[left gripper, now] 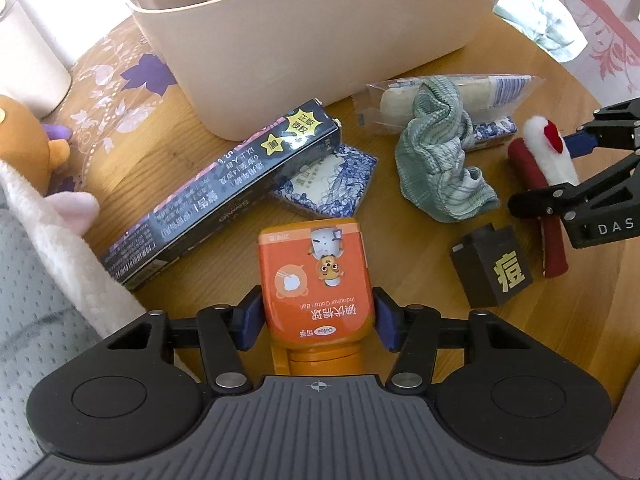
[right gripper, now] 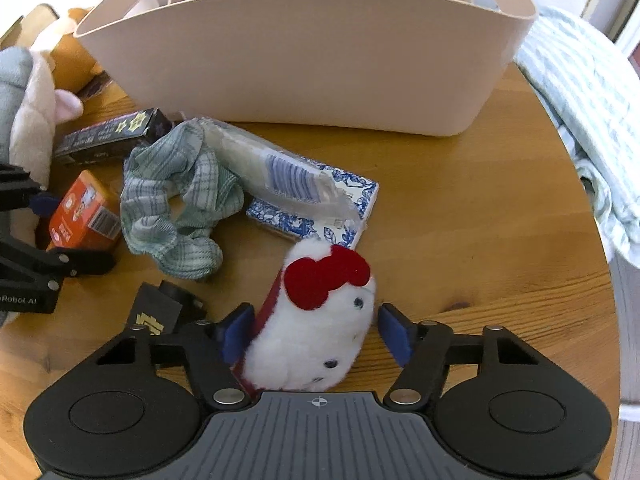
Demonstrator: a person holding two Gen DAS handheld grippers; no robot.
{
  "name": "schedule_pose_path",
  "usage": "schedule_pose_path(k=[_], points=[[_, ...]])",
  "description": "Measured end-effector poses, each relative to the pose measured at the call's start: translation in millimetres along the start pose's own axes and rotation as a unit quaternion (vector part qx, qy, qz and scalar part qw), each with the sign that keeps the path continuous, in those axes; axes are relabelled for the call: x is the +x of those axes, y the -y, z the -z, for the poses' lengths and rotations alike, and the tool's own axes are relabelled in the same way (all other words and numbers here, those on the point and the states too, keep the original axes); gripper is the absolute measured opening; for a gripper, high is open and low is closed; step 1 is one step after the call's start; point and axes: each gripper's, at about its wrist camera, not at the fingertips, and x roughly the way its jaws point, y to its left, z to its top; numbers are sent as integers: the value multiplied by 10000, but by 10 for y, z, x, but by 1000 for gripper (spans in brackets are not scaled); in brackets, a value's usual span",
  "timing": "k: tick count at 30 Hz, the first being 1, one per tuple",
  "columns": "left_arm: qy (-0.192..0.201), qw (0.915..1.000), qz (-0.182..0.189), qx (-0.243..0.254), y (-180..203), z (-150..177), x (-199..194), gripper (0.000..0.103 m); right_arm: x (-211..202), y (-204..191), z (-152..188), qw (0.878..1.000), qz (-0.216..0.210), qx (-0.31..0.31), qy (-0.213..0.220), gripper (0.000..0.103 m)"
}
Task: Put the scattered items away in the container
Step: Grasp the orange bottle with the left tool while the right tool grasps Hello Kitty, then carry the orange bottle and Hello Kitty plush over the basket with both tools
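Round wooden table (right gripper: pixel 460 208) under you, cream bin (right gripper: pixel 304 60) at its far side. Your left gripper (left gripper: pixel 318 320) has its jaws clamped on the orange bottle (left gripper: pixel 316 276). Your right gripper (right gripper: pixel 316 330) straddles the white plush (right gripper: pixel 316 320), jaws apart, right pad clear of it. Green cloth (left gripper: pixel 440 160) lies between them.

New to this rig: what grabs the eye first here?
The orange cotton-ball bottle sits between the left gripper pads. The white plush with a red bow sits between the right gripper pads. Behind both looms the beige container, with plush toys already inside.
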Motion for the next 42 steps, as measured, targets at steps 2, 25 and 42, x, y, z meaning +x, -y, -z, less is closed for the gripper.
schedule_pose_path(k=[2, 25, 42], points=[[17, 10000, -2, -72, 13, 17, -7, 56, -23, 3, 16, 10000, -11, -32, 67, 48], [759, 9963, 184, -359, 119, 85, -582, 55, -688, 330, 25, 9951, -763, -74, 623, 43], [1792, 9837, 106, -144, 227, -379, -1389, 55, -1312, 484, -539, 9804, -877, -604, 1658, 44]])
